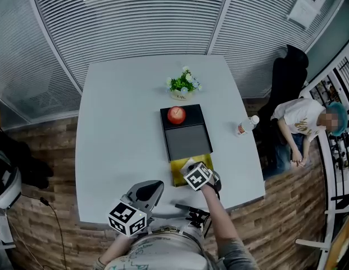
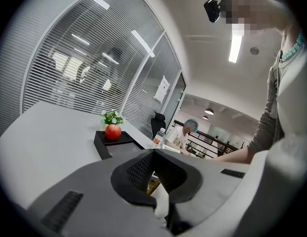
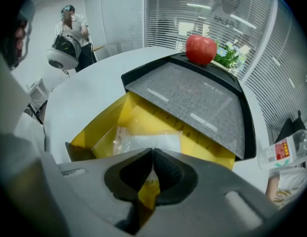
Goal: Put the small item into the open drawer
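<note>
One clear packet (image 3: 143, 142) in yellow drawer (image 3: 109, 116), right gripper (image 3: 152, 153) on it

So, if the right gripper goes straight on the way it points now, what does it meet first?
Probably the floor of the yellow drawer: the right gripper points steeply down into it. The clear packet pinched in its jaws would touch there first, though depth is unclear.

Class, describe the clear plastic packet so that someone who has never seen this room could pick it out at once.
On the white table, find the black box with a red apple on top. Its yellow drawer stands open at the near end, and the clear plastic packet sits inside, pale and see-through against the yellow.
</note>
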`<state>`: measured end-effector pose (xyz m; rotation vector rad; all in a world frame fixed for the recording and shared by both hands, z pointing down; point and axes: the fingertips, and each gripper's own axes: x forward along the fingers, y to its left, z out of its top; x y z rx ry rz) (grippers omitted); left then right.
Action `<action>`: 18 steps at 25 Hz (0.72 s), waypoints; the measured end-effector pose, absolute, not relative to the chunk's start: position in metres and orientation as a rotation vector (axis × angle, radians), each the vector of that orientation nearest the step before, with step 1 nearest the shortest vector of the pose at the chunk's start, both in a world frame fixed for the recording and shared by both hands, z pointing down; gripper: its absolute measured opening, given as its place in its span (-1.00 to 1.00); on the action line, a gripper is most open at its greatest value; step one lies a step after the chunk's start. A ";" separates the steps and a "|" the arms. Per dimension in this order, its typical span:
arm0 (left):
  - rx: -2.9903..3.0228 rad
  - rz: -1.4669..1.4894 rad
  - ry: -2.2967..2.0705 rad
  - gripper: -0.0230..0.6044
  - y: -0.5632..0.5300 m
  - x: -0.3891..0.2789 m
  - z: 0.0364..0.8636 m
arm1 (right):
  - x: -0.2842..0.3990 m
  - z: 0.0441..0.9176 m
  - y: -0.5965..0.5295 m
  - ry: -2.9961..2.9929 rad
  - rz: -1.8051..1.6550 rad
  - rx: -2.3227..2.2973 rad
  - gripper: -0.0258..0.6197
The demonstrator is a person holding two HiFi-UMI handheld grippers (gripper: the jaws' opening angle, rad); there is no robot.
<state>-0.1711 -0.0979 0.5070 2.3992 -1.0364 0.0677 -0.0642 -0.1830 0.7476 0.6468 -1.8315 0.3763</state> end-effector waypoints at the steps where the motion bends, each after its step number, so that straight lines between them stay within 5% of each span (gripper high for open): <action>1: 2.402 0.066 -1.033 -0.94 -0.098 -0.171 0.506 | -0.065 0.748 -0.183 -1.832 0.372 0.648 -0.87; 10: 2.415 0.063 -1.018 -0.94 -0.097 -0.171 0.510 | -0.062 0.736 -0.183 -1.863 0.430 0.731 -0.49; 18: 2.453 0.098 -0.978 -0.94 -0.105 -0.152 0.518 | -0.053 0.689 -0.177 -1.997 0.439 0.831 -0.41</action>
